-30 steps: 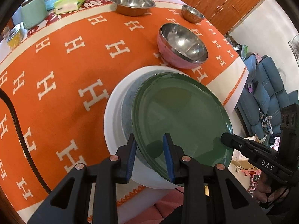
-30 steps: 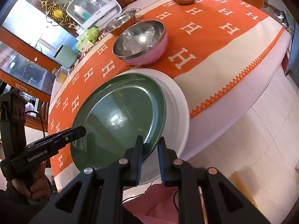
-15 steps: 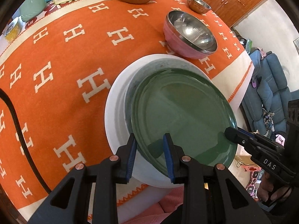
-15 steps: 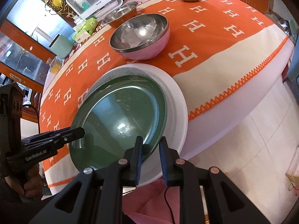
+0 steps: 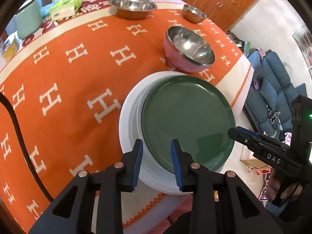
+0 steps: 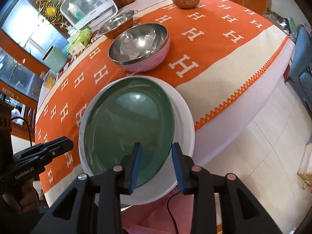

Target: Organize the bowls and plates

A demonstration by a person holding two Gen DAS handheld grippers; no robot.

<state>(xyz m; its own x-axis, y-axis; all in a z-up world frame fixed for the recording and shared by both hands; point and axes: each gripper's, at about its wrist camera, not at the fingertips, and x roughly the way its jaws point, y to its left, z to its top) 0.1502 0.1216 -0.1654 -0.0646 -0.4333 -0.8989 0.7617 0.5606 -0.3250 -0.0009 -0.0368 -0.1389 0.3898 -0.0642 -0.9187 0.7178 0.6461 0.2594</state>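
The green plate (image 5: 187, 120) lies nested on the white plate (image 5: 128, 120) at the bench's near edge — apparently stacked to gather the plates. Both tools, left (image 5: 157, 162) and right (image 6: 156, 163), stand open at the stack's 6 o'clock rim, gripping nothing. At 12 o'clock sits the pink bowl (image 6: 139, 46) — whether it touches the white rim is unclear.

Dark green plate (image 5: 187, 120) on a white plate (image 5: 128, 120). Orange cloth (image 5: 74, 89) with white H motifs, a cream border and an orange zigzag edge. Bowl (image 6: 139, 47): pink outside, steel-grey inside. Two further bowls (image 5: 133, 6) (image 5: 194, 13): copper-brown outside, silver inside. Left hand-held gripper (image 5: 157, 161) and right hand-held gripper (image 6: 156, 162): black with blue pads.
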